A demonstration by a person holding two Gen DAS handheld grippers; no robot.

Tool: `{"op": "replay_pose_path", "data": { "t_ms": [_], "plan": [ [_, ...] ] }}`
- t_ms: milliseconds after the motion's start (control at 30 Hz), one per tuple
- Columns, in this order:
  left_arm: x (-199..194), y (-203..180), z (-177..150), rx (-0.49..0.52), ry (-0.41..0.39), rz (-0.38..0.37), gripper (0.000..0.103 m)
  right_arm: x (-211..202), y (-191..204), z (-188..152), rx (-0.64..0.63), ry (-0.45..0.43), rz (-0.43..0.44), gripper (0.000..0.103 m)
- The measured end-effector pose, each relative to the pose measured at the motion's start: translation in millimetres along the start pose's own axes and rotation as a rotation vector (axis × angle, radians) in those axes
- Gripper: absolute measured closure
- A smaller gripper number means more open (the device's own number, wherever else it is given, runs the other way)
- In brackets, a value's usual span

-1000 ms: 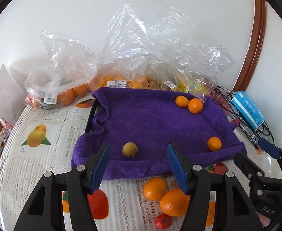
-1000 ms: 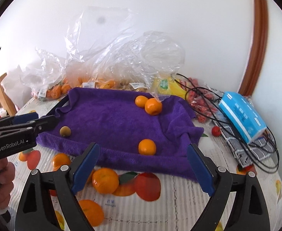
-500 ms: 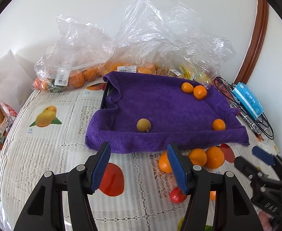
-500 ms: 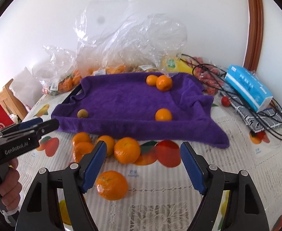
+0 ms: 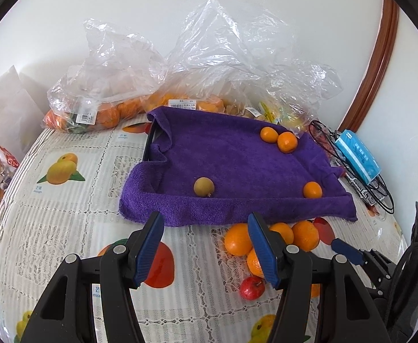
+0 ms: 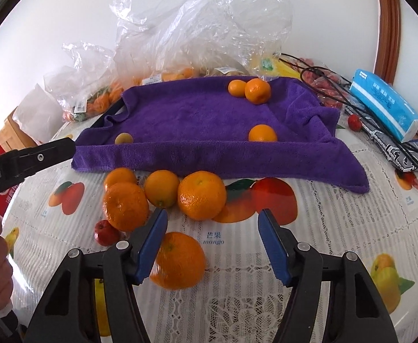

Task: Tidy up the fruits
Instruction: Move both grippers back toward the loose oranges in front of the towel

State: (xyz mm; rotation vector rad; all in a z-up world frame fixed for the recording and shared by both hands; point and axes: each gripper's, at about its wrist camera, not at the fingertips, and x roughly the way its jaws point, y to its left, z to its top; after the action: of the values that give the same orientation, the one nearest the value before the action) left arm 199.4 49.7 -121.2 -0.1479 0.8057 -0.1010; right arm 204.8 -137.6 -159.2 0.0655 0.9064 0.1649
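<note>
The right tool (image 6: 212, 235) is held low over the surface (image 6: 309, 257), and its jaws have just been closing, though they are not yet pressed on anything. One orange (image 6: 179, 260) lies partly between them, close to the left pad, and looks a bit blurred. Just past it a bunch of oranges (image 6: 201, 191) and a small red fruit (image 6: 106, 232) are seen by the edge of a purple towel (image 6: 194, 114). On the towel three small oranges (image 6: 262, 133) and a brown fruit (image 6: 123, 138) are spread apart. The left tool (image 5: 206, 243) is held open over the surface with nothing between its jaws. Bags (image 5: 100, 85) of fruit are piled behind the towel by the wall
</note>
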Motion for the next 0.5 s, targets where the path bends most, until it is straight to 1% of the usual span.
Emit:
{"op": "replay_pose_path", "data": {
  "t_ms": [33, 67, 100, 133, 200, 233, 300, 367, 500],
  "plan": [
    [0.3, 1.9, 0.5, -0.009, 0.002, -0.002, 0.044, 1.4, 1.4, 0.6, -0.006, 0.001, 0.004, 0.037],
    [0.8, 3.6, 0.8, -0.018, 0.005, -0.002, 0.044, 2.6, 3.2, 1.0, -0.015, 0.0, -0.002, 0.04],
    [1.2, 5.2, 1.1, -0.026, 0.007, -0.004, 0.044, 4.0, 5.6, 1.4, -0.03, 0.002, -0.004, 0.047],
    [1.5, 6.6, 1.3, -0.031, 0.01, -0.006, 0.044, 4.3, 6.7, 2.4, -0.036, 0.0, 0.003, 0.049],
    [2.5, 7.8, 1.5, -0.037, 0.015, -0.005, 0.044, 4.0, 8.7, 3.8, -0.043, -0.006, -0.001, 0.062],
    [2.9, 7.9, 1.4, -0.038, 0.017, -0.004, 0.044, 2.9, 9.1, 3.7, -0.044, -0.014, -0.003, 0.066],
    [3.7, 7.1, 1.1, -0.034, 0.02, -0.004, 0.044, 1.6, 8.9, 3.9, -0.041, -0.022, -0.003, 0.079],
    [4.3, 6.7, 0.7, -0.032, 0.023, 0.0, 0.044, -0.2, 6.9, 4.2, -0.036, -0.026, -0.003, 0.084],
    [5.9, 6.5, 0.7, -0.03, 0.029, 0.003, 0.044, -0.9, 1.9, 3.5, -0.024, -0.022, 0.01, 0.083]
  ]
}}
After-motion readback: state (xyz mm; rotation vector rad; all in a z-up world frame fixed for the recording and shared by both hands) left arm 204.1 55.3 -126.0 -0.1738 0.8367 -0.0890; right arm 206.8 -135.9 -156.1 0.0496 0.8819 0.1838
